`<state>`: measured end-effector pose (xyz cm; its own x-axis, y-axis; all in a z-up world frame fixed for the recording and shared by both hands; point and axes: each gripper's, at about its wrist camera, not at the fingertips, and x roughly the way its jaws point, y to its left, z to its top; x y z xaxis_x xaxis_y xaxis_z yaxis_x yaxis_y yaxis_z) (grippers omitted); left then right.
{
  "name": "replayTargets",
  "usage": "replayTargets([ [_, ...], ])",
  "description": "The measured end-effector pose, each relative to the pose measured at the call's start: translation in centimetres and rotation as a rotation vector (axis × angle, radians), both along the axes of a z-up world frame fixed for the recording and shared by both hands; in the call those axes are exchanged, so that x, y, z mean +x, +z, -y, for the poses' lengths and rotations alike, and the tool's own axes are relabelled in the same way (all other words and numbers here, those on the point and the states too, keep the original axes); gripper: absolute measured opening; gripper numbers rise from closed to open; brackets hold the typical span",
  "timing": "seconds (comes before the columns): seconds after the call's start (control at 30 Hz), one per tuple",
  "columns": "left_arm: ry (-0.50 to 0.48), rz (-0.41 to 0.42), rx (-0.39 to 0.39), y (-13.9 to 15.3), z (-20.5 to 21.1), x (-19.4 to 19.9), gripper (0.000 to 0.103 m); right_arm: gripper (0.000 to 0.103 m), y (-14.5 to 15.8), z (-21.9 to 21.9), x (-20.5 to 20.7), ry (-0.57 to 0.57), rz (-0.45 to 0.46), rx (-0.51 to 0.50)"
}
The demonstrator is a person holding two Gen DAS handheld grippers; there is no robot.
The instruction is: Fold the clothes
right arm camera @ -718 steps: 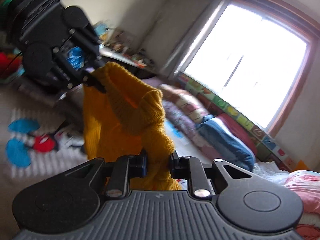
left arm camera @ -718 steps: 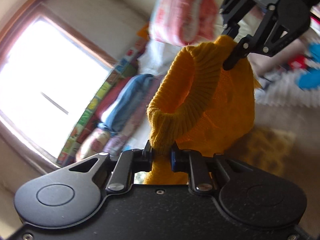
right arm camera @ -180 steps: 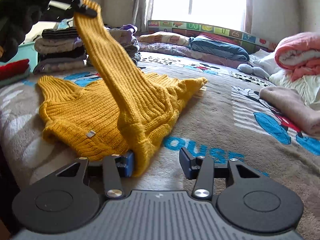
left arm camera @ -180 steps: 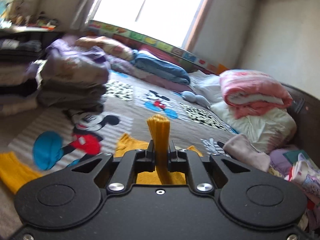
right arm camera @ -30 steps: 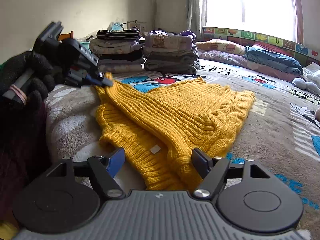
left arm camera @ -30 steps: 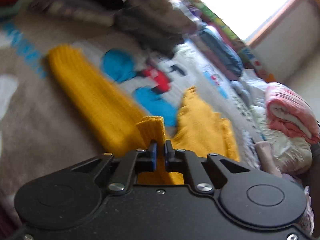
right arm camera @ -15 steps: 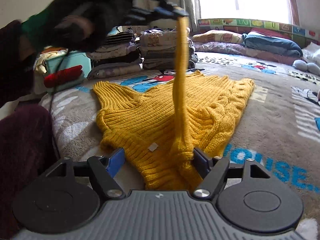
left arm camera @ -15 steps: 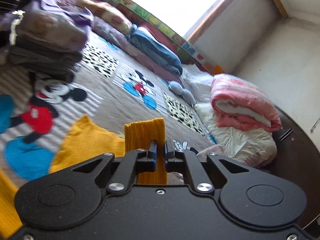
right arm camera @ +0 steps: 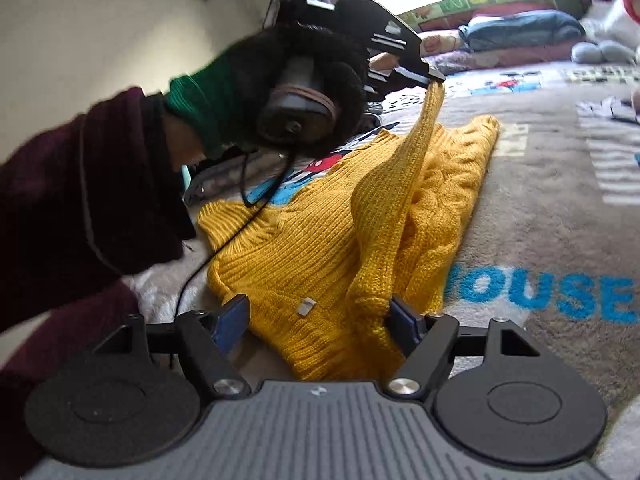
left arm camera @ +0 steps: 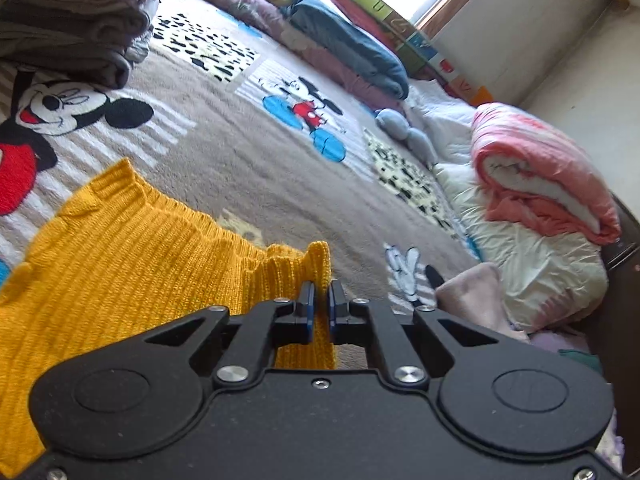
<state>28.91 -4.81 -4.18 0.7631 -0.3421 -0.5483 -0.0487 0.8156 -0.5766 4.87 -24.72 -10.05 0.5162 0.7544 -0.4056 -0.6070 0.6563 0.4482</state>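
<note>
The grey cartoon-print blanket [left arm camera: 248, 168] spreads under everything, and the yellow knit sweater [right arm camera: 320, 240] lies flat on it. A person's arm in a dark maroon sleeve [right arm camera: 80, 200] reaches over the sweater from the left, the gloved hand [right arm camera: 304, 80] gripping the left gripper [right arm camera: 434, 78] raised above the sweater's far half. Its jaws are pinched tight on the cuff of one sleeve [right arm camera: 416, 148], which hangs taut down to the body. The right gripper [right arm camera: 316, 320] sits low at the sweater's near edge, jaws wide apart — the knit lies between them, brushing the right pad, unclamped. Only the left wrist view shows the rolled pink quilt [left arm camera: 540, 176] beyond the sweater; there the left gripper [left arm camera: 320, 300] clamps the cuff edge.
</note>
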Motion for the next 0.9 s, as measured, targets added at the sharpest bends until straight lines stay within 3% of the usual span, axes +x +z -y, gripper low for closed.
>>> replayTargets([
  [0.07,0.006,-0.017,0.010,-0.6,0.7,0.8,0.004,0.074,0.0,0.2,0.1,-0.001,-0.009,0.007],
  [0.23,0.023,-0.047,0.118,-2.0,2.5,2.0,0.004,0.073,-0.1,0.5,0.5,-0.002,-0.026,0.011],
  [0.47,-0.028,-0.033,0.354,-3.7,5.9,3.1,0.007,0.073,-0.3,0.5,0.9,-0.002,-0.038,0.009],
  [0.53,-0.054,-0.026,0.373,-3.9,6.0,3.2,0.011,0.073,-0.2,0.5,0.9,-0.006,-0.036,0.006],
  [0.6,-0.086,-0.013,0.338,-3.3,5.5,3.2,0.029,0.073,-0.1,0.6,0.8,-0.018,-0.034,0.005],
  [0.67,-0.089,0.034,0.290,-1.9,4.3,2.3,0.034,0.073,0.2,1.1,0.2,-0.048,-0.025,0.002],
  [0.8,-0.151,0.121,0.261,0.7,1.4,-0.4,0.033,0.070,2.1,1.7,-2.5,-0.115,0.107,-0.066],
  [0.9,-0.217,0.157,0.345,1.0,0.4,-2.0,0.033,0.070,3.1,0.1,-3.8,-0.104,0.268,-0.150],
])
